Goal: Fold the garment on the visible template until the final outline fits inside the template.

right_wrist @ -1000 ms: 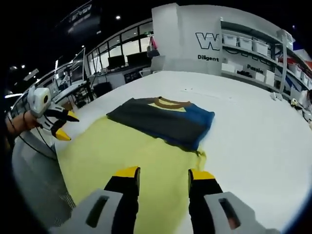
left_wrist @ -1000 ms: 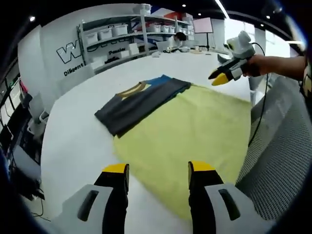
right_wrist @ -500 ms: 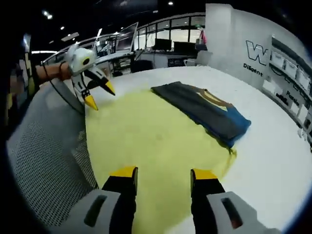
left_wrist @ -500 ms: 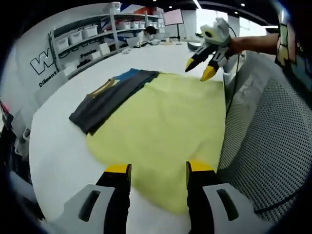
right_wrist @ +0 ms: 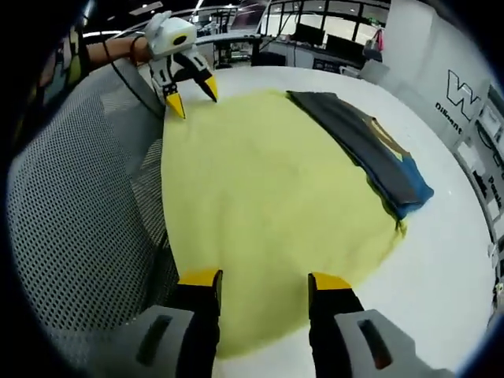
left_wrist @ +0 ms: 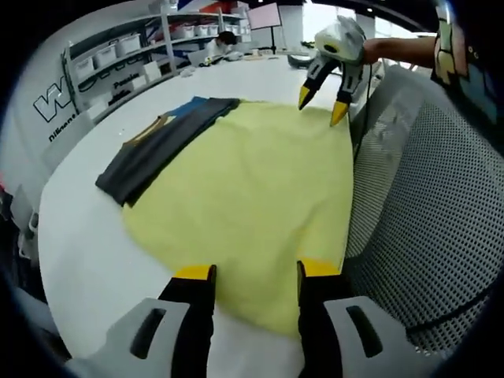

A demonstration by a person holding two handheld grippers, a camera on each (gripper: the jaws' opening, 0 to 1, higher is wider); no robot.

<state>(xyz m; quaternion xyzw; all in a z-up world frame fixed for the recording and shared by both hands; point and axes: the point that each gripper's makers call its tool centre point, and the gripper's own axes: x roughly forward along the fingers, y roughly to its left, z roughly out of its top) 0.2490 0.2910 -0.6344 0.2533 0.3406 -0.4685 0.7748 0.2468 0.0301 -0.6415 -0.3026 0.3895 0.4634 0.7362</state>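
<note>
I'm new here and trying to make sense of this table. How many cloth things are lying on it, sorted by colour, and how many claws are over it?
Yellow cloth: 1
Dark folded garment with blue and tan trim: 1
Claws: 2, the left claw and the right claw, both open above the near edge of the yellow cloth
Total: 4
</note>
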